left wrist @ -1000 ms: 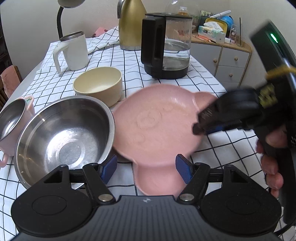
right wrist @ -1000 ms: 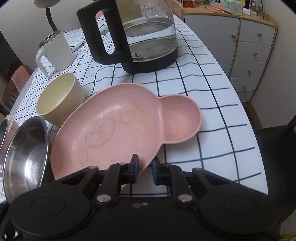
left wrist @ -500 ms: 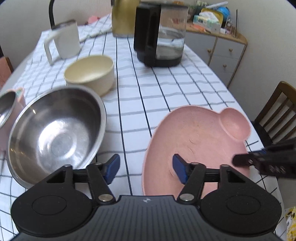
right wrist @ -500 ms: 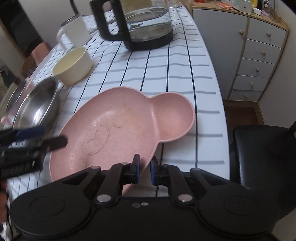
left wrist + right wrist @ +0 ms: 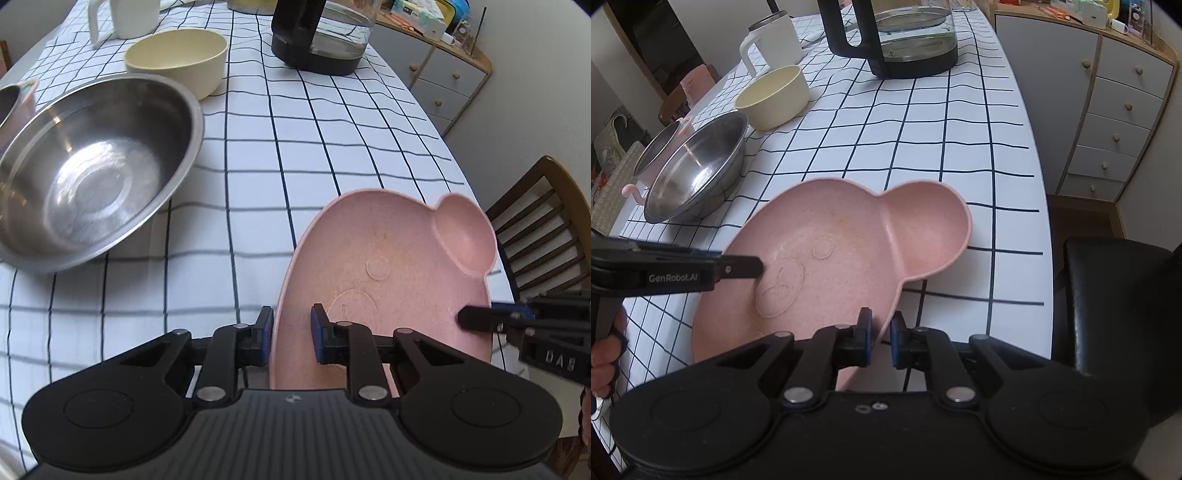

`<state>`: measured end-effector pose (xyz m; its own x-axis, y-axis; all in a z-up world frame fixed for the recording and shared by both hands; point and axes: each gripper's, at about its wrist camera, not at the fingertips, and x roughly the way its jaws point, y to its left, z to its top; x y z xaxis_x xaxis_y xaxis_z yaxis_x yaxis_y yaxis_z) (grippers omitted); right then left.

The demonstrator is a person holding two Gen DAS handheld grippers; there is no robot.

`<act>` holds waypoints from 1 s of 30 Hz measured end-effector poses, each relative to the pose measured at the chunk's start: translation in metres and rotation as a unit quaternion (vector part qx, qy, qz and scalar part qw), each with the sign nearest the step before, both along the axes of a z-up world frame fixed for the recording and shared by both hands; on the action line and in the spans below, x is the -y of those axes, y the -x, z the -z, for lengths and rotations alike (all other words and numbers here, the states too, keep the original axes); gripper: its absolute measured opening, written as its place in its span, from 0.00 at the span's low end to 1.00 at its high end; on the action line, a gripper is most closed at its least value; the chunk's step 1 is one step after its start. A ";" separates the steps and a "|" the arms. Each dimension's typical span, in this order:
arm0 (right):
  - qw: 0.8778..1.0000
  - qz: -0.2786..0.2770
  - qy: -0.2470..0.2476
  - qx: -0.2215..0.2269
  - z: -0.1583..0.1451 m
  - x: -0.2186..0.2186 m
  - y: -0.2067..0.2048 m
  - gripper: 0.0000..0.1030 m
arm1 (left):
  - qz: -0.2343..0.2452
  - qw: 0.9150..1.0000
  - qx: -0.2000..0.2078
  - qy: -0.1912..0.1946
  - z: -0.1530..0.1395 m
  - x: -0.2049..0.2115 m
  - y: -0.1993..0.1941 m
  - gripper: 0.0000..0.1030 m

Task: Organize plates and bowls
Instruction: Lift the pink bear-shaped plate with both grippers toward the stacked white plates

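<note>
A pink bear-shaped plate is held tilted over the table's near right part. My right gripper is shut on its near rim, below the ear-shaped compartment; it enters the left wrist view from the right. My left gripper straddles the plate's left rim, and its jaws are closing with a gap still showing beside the rim; in the right wrist view it reaches in from the left. A steel bowl and a cream bowl stand to the left.
A pink cup with a steel lining touches the steel bowl. A glass kettle and a white mug stand at the back. The checked table's right edge borders a black chair, a wooden chair and drawers.
The right gripper has carried the pink plate from beside the bowls to the table's near right. The left gripper's jaws have narrowed from wide open around the plate's left rim.
</note>
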<state>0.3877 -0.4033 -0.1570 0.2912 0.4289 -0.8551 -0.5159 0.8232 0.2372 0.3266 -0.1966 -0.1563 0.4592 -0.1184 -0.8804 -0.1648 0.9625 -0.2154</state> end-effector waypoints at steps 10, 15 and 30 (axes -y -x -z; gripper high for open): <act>1.000 -0.020 0.001 0.020 -0.042 -0.021 0.040 0.06 | -0.024 1.000 -0.002 0.014 -0.038 -0.024 0.080 0.15; 0.998 -0.054 0.005 0.030 -0.067 -0.051 0.070 0.06 | -0.038 0.999 -0.005 0.023 -0.057 -0.053 0.132 0.14; 0.990 -0.137 0.005 0.037 -0.089 -0.182 0.168 0.06 | -0.117 0.993 -0.005 0.012 -0.072 -0.164 0.256 0.14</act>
